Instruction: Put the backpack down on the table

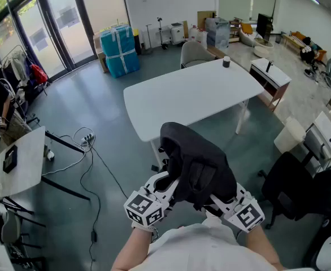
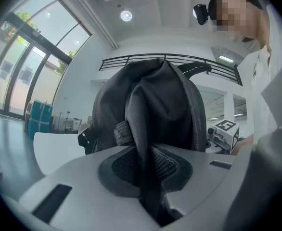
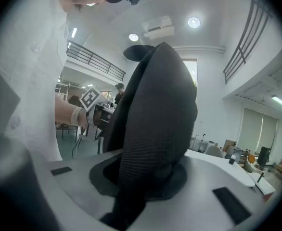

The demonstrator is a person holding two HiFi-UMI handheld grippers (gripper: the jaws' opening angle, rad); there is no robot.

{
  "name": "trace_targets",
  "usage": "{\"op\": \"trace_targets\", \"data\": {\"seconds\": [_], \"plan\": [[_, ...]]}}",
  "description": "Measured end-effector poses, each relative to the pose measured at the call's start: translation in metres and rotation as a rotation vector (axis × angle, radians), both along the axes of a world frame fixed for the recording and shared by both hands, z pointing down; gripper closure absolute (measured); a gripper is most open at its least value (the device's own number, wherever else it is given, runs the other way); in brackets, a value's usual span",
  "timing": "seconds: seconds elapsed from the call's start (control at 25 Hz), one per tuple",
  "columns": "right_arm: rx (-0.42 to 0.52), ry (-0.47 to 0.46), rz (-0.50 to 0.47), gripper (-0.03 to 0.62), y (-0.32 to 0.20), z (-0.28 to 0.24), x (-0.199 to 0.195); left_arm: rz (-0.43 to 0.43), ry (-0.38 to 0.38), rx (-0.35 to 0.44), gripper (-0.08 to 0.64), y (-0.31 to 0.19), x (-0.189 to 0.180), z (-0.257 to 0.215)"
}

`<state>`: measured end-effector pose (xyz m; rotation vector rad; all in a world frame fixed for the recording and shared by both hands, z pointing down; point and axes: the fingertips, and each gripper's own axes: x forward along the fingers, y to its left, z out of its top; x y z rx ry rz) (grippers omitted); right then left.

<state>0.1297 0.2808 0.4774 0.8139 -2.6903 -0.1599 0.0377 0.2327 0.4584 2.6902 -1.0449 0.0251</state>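
A black backpack (image 1: 196, 165) hangs in the air between both grippers, close to the person's chest and short of the white table (image 1: 188, 95). My left gripper (image 1: 168, 189) is shut on a fold of its dark fabric (image 2: 148, 129), which runs down between the grey pads. My right gripper (image 1: 216, 199) is shut on a padded mesh strap (image 3: 146, 148) of the same backpack (image 3: 155, 105). The marker cube of each gripper shows below the bag in the head view. The jaw tips are hidden by the fabric in that view.
A small dark cup (image 1: 226, 62) stands at the table's far corner. A grey chair (image 1: 195, 52) sits behind the table, a black office chair (image 1: 290, 188) to the right. Cables (image 1: 86, 145) lie on the floor at left, beside a small white desk (image 1: 21, 162).
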Motion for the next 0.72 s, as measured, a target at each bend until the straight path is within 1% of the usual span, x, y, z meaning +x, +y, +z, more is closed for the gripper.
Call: {"op": "trace_targets", "data": {"seconds": [0.56,0.72], "plan": [[0.0,-0.02,0.002,0.512,0.001,0.001,-0.003,-0.008,-0.004,0.013,0.499,0.0019,-0.0033,-0.0004],[0.013,-0.032,-0.011,0.508,0.0006,-0.0032,-0.0012,-0.005,0.0,0.017,0.499,0.0017,-0.0012,-0.0032]]}}
